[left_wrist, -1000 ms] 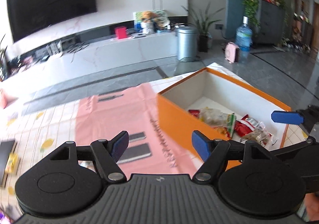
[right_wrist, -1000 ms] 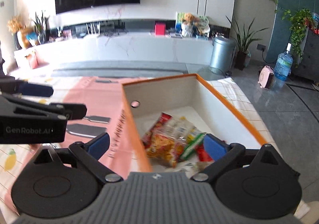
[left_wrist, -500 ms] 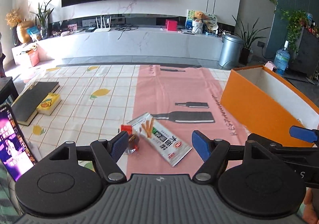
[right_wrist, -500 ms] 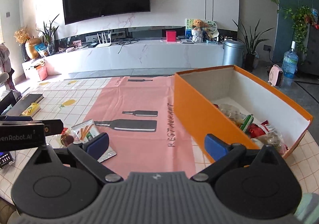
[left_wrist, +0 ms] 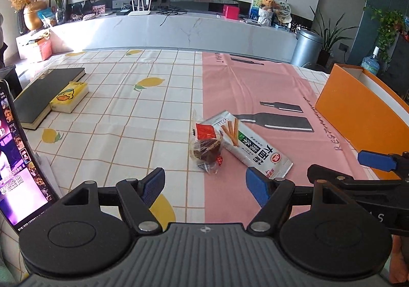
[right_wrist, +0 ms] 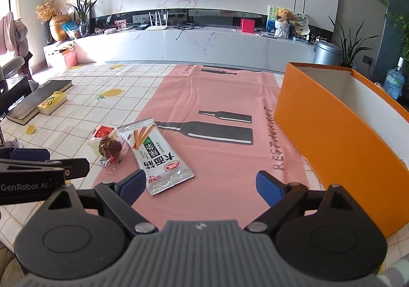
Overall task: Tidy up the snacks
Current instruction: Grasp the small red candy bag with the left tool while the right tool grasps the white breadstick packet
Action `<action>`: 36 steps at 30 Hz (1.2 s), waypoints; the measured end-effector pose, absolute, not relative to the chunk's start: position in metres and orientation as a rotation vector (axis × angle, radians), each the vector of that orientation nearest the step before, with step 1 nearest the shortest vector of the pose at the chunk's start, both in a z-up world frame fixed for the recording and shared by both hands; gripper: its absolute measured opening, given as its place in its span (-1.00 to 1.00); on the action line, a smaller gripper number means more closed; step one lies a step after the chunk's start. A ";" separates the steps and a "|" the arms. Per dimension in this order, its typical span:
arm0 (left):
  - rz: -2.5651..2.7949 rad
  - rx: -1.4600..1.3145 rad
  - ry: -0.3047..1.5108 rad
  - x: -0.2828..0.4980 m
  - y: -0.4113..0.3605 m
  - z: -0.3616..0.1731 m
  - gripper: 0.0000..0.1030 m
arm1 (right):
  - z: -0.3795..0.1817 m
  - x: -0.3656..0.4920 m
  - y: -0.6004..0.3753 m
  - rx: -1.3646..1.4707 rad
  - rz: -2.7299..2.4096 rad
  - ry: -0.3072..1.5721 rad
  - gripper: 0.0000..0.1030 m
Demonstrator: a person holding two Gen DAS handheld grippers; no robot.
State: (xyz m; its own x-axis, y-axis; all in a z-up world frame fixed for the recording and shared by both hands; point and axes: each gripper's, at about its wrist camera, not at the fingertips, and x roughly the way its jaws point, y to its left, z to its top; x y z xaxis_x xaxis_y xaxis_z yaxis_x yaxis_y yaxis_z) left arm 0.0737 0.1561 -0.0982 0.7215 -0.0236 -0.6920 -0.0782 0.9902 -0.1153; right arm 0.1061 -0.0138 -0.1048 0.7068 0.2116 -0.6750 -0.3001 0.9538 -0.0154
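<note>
Two snacks lie side by side on the tablecloth: a long white packet with green label [left_wrist: 245,144] [right_wrist: 156,154] and a clear wrapper with a dark cake and red tag [left_wrist: 205,147] [right_wrist: 108,145]. The orange box [left_wrist: 358,113] [right_wrist: 340,133] stands to the right; its contents are hidden. My left gripper [left_wrist: 205,187] is open and empty, just short of the snacks. My right gripper [right_wrist: 200,186] is open and empty, just right of the white packet. Each gripper shows at the edge of the other's view.
A black book [left_wrist: 43,92] and a yellow box [left_wrist: 69,96] lie at the table's far left. A lit phone screen [left_wrist: 18,156] stands at the left near edge. The pink runner [right_wrist: 225,121] covers the table's middle.
Both grippers have swung left, away from the orange box, and now face the two snacks on the cloth. Both stayed open and empty.
</note>
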 end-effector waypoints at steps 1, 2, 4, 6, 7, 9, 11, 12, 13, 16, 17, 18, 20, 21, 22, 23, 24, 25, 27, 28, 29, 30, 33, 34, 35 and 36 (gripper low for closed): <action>0.030 -0.149 0.772 0.078 0.158 -0.101 0.59 | -0.109 0.109 -0.011 -0.135 0.300 0.734 0.70; 0.029 -0.156 0.778 0.082 0.160 -0.102 0.58 | -0.113 0.113 -0.007 -0.146 0.314 0.735 0.69; 0.024 -0.162 0.793 0.092 0.163 -0.106 0.51 | -0.121 0.123 0.000 -0.174 0.348 0.742 0.59; 0.013 -0.152 0.798 0.101 0.162 -0.107 0.51 | -0.126 0.134 0.007 -0.200 0.370 0.746 0.57; 0.007 -0.141 0.801 0.106 0.162 -0.108 0.51 | -0.129 0.139 0.009 -0.203 0.382 0.751 0.57; -0.001 -0.122 0.804 0.114 0.160 -0.110 0.51 | -0.134 0.149 0.014 -0.204 0.418 0.768 0.57; 0.001 -0.115 0.810 0.120 0.161 -0.114 0.51 | -0.141 0.156 0.019 -0.213 0.451 0.777 0.57; 0.004 -0.116 0.814 0.123 0.161 -0.116 0.50 | -0.144 0.159 0.022 -0.215 0.466 0.778 0.57; 0.006 -0.122 0.815 0.125 0.161 -0.118 0.48 | -0.146 0.161 0.023 -0.214 0.482 0.779 0.57; 0.014 -0.151 0.811 0.130 0.165 -0.123 0.46 | -0.152 0.170 0.029 -0.214 0.536 0.777 0.57; 0.012 -0.163 0.810 0.132 0.167 -0.123 0.45 | -0.153 0.173 0.031 -0.218 0.550 0.775 0.57; 0.010 -0.171 0.812 0.134 0.168 -0.124 0.43 | -0.154 0.176 0.033 -0.222 0.566 0.777 0.57; 0.006 -0.172 0.822 0.138 0.167 -0.125 0.39 | -0.156 0.181 0.035 -0.229 0.590 0.780 0.57; 0.003 -0.168 0.827 0.140 0.166 -0.125 0.34 | -0.157 0.184 0.036 -0.230 0.600 0.783 0.57; 0.003 -0.160 0.831 0.141 0.165 -0.126 0.29 | -0.159 0.187 0.036 -0.230 0.607 0.785 0.57; 0.004 -0.153 0.835 0.142 0.163 -0.127 0.26 | -0.160 0.190 0.036 -0.227 0.614 0.786 0.57; 0.005 -0.149 0.840 0.144 0.162 -0.128 0.18 | -0.162 0.192 0.036 -0.225 0.619 0.786 0.57; 0.004 -0.152 0.842 0.144 0.162 -0.129 0.11 | -0.164 0.194 0.037 -0.226 0.622 0.786 0.57; 0.006 -0.152 0.848 0.146 0.161 -0.130 -0.02 | -0.167 0.198 0.037 -0.226 0.630 0.787 0.53; 0.008 -0.154 0.852 0.148 0.161 -0.131 -0.04 | -0.168 0.199 0.038 -0.223 0.634 0.787 0.50; 0.005 -0.160 0.858 0.148 0.161 -0.131 -0.07 | -0.169 0.200 0.038 -0.227 0.639 0.784 0.49; 0.001 -0.167 0.866 0.149 0.161 -0.131 -0.12 | -0.169 0.200 0.038 -0.233 0.644 0.780 0.48; 0.012 -0.192 0.877 0.151 0.162 -0.130 -0.19 | -0.170 0.202 0.039 -0.235 0.653 0.778 0.42; 0.020 -0.200 0.878 0.151 0.163 -0.130 -0.21 | -0.171 0.202 0.039 -0.236 0.654 0.776 0.41; 0.034 -0.207 0.877 0.150 0.164 -0.129 -0.22 | -0.171 0.202 0.039 -0.240 0.653 0.770 0.40; 0.043 -0.209 0.870 0.148 0.165 -0.127 -0.23 | -0.171 0.202 0.039 -0.247 0.654 0.764 0.38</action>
